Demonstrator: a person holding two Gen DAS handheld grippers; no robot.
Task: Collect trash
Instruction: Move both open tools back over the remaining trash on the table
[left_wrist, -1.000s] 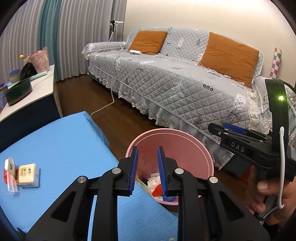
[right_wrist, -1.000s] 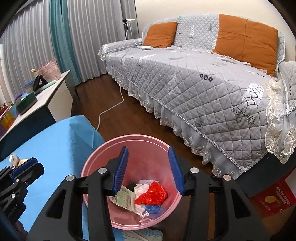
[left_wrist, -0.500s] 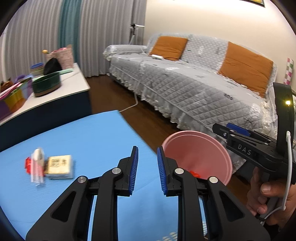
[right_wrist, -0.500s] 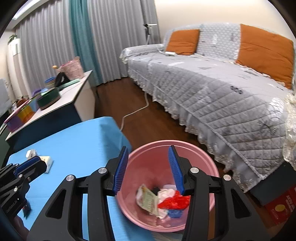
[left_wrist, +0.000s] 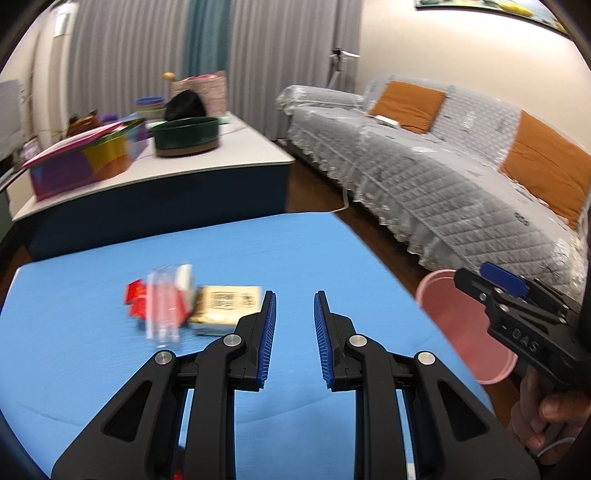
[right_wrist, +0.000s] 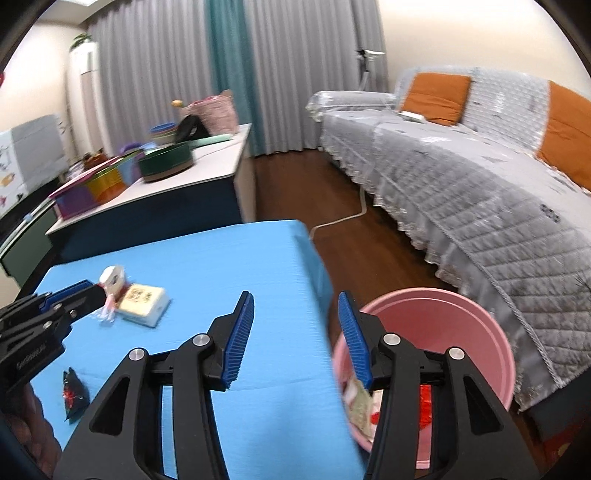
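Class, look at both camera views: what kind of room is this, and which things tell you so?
Most likely a home living room. A long sofa with a quilted grey cover and orange cushions runs along the wall, floor-length curtains hang behind, and the floor is dark wood.

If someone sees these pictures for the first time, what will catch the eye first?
Probably the bright blue table, with a small pile of wrappers and a pale box near its far left. Next, the pink bin beside the table's right edge, already holding scraps. Both tongs, left and right, hover empty above the table, the right one's jaws opening.
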